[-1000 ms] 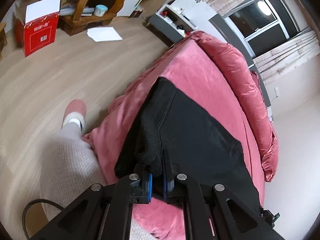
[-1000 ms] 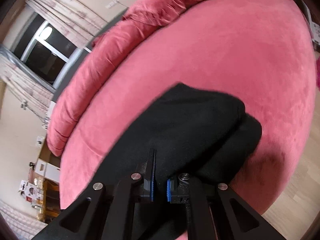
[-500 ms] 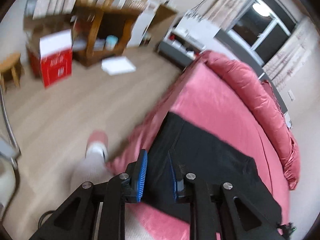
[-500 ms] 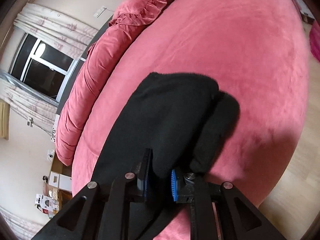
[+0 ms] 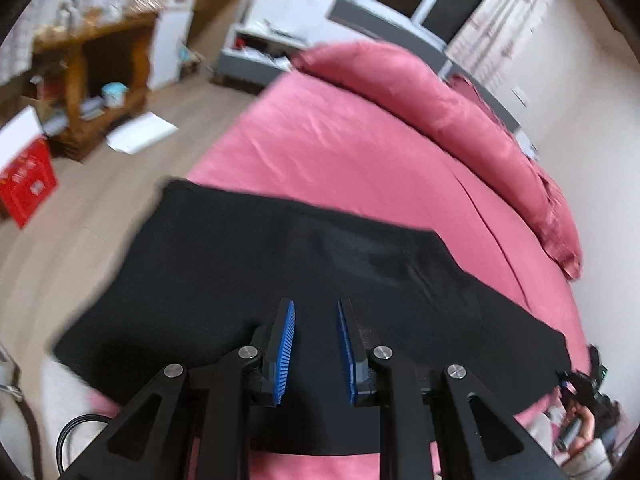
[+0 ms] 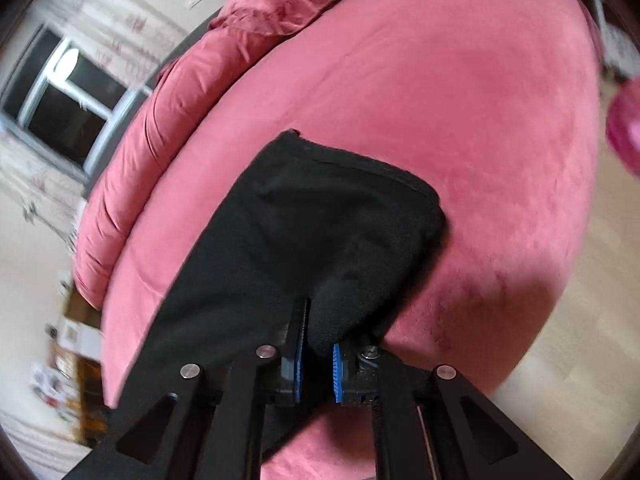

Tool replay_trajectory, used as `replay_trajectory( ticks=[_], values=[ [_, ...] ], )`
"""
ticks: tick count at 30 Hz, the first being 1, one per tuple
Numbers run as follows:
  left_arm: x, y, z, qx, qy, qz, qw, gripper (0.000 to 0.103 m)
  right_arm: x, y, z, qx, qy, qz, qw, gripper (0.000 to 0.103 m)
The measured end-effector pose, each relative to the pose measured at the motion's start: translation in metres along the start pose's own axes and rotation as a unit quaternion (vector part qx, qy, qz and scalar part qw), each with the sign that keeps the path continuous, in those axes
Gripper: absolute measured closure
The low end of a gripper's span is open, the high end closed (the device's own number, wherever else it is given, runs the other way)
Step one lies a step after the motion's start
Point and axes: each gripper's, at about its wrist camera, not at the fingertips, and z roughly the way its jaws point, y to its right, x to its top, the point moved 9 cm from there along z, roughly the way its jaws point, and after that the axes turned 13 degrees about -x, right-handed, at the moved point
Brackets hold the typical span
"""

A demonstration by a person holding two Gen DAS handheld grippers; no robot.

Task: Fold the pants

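Pants (image 5: 304, 280) lie flat across the near edge of the big round pink bed (image 5: 360, 152). They are black, soft and fuzzy, so they will flop and bunch up; best to grab them by an edge or corner. The bed cover looks smooth and velvety. The left gripper (image 5: 316, 344) is spread apart, holding nothing. The right gripper (image 6: 318, 356) pinches a thick fold of the pants.
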Motion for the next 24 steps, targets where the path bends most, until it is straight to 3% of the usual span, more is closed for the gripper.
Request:
replay_trajectory(
  ticks=[4, 6, 8, 10, 13, 15, 18, 20, 24],
  values=[
    [-0.010, 0.029, 0.028, -0.022, -0.020, 0.032, 0.9990, 0.082, 0.015, 0.002, -0.031, -0.077, 0.070, -0.030, 0.994, 0.083],
    [-0.012, 0.043, 0.040, -0.030, -0.028, 0.047, 0.9980, 0.082, 0.025, -0.006, -0.059, -0.106, 0.129, -0.047, 0.985, 0.080],
    [-0.015, 0.057, 0.051, -0.043, -0.037, 0.056, 0.9968, 0.082, 0.026, -0.037, -0.085, -0.091, 0.172, -0.094, 0.976, 0.080],
    [-0.017, 0.069, 0.063, -0.051, -0.046, 0.071, 0.9951, 0.082, 0.014, -0.074, -0.095, -0.064, 0.178, -0.148, 0.971, 0.080],
    [-0.021, 0.086, 0.084, -0.056, -0.058, 0.107, 0.9910, 0.082, -0.033, -0.156, -0.092, 0.032, 0.131, -0.249, 0.959, 0.080],
    [-0.026, 0.089, 0.096, -0.052, -0.065, 0.134, 0.9875, 0.081, -0.085, -0.218, -0.081, 0.103, 0.069, -0.323, 0.938, 0.065],
    [-0.040, 0.079, 0.109, -0.031, -0.083, 0.155, 0.9840, 0.080, -0.175, -0.306, -0.058, 0.205, -0.022, -0.402, 0.892, 0.055],
    [-0.046, 0.070, 0.111, -0.026, -0.091, 0.151, 0.9840, 0.080, -0.218, -0.351, -0.040, 0.239, -0.070, -0.417, 0.874, 0.055],
    [-0.048, 0.067, 0.095, -0.038, -0.054, 0.145, 0.9872, 0.078, -0.269, -0.412, -0.009, 0.252, -0.121, -0.442, 0.852, 0.055]
  ],
)
